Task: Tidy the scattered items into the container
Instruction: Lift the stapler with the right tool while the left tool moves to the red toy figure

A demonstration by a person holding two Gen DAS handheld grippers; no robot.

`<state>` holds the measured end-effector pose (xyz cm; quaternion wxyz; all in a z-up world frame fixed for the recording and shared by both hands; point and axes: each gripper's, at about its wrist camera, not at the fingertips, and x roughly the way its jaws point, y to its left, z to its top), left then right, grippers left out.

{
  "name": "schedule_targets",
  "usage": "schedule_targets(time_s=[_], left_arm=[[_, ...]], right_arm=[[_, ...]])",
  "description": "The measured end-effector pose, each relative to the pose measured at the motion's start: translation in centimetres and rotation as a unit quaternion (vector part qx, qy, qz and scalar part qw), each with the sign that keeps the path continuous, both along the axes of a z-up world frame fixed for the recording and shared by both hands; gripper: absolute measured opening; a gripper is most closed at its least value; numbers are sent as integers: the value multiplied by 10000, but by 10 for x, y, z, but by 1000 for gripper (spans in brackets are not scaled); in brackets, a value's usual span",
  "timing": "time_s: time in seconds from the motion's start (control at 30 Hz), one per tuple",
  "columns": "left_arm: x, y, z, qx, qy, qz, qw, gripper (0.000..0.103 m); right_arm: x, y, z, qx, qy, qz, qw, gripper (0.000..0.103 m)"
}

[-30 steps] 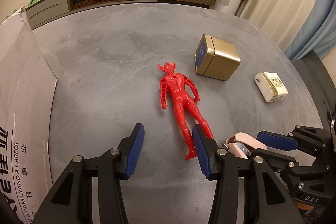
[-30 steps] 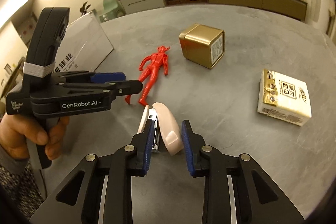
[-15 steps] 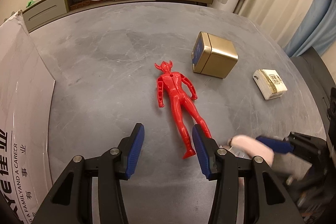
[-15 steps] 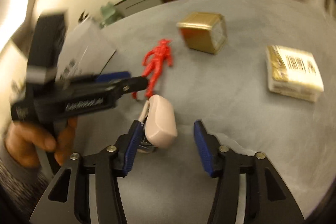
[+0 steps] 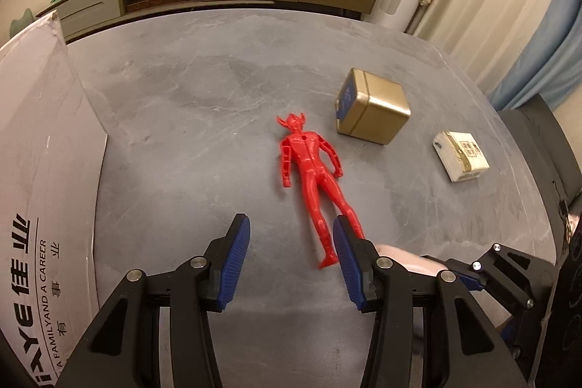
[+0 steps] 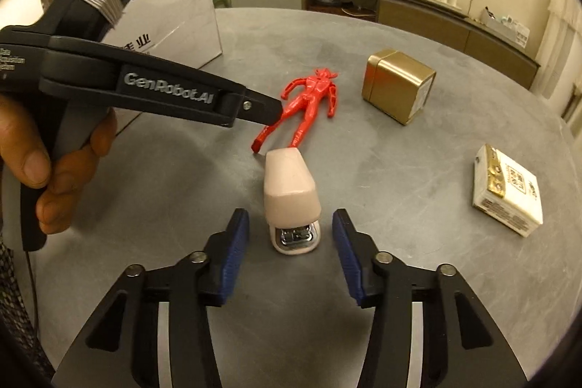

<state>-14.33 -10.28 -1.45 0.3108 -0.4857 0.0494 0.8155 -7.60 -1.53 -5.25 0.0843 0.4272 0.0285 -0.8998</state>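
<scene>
Right wrist view: the small pale pink plastic stapler (image 6: 292, 197) is framed, untouched, between the wide-open right gripper (image 6: 291, 244) pads. A centred, level squeeze across its sides is advised; the left gripper (image 5: 291, 259) is likewise held wide open and empty above the red plastic toy figure (image 5: 314, 175), mid-tabletop.

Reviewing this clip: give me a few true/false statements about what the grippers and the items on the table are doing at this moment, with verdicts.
1. The right gripper is shut on the pink stapler. False: its jaws stand open on either side of the stapler, which rests on the table.
2. The left gripper is open and holds nothing. True.
3. The red figure lies flat on the table. True.
4. The gold tin is inside the cardboard box. False: it sits on the table, apart from the box.
5. The tissue pack is stacked on the gold tin. False: it lies alone on the table.
</scene>
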Motion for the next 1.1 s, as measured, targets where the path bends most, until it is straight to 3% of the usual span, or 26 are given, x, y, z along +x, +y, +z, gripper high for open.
schedule_targets(time_s=[0.2, 0.23, 0.33, 0.43, 0.53, 0.6, 0.63, 0.67, 0.73, 0.83, 0.9, 0.93, 0.97, 1.03, 1.1], left_arm=[[-3, 25, -2, 17, 295, -55, 9995, 57], [-4, 30, -7, -83, 335, -75, 9994, 57], [-6, 35, -13, -327, 422, -162, 9984, 56], [-2, 29, -9, -473, 266, -232, 9983, 45], [8, 23, -8, -471, 49, -341, 9983, 45], [18, 22, -5, -501, 91, -357, 9981, 46], [22, 21, -2, -535, 199, -320, 9979, 49], [23, 22, 1, -555, 320, -267, 9976, 60], [19, 26, 7, -471, 626, -60, 9969, 70], [1, 41, 7, -450, 869, 127, 9951, 71], [-11, 49, -2, -527, 779, 128, 9955, 67], [-15, 53, -9, -534, 636, 46, 9965, 48], [-16, 54, -14, -571, 588, -17, 9966, 48], [-13, 49, -15, -616, 575, -63, 9964, 46], [-6, 40, -9, -567, 500, -95, 9971, 34]], right_arm=[[-11, -5, 0, 60, 109, -138, 9998, 51], [-13, -3, -1, 42, -23, -191, 9998, 33], [-10, 5, 1, 77, -274, -311, 9991, 29], [-4, 23, 5, -113, -475, -468, 9977, 29], [2, 38, 13, -332, -486, -510, 9970, 30], [7, 42, 19, -375, -400, -536, 9971, 37], [8, 43, 22, -340, -342, -552, 9973, 47], [7, 43, 25, -300, -274, -576, 9975, 50], [6, 42, 26, -255, -188, -623, 9976, 50], [11, 45, 20, -302, -84, -658, 9973, 50], [12, 47, 18, -347, -43, -658, 9972, 50], [13, 49, 17, -386, -50, -626, 9973, 46], [13, 50, 16, -416, -70, -592, 9974, 29], [13, 53, 16, -401, -159, -606, 9972, 27], [15, 57, 18, -475, -248, -612, 9967, 27]])
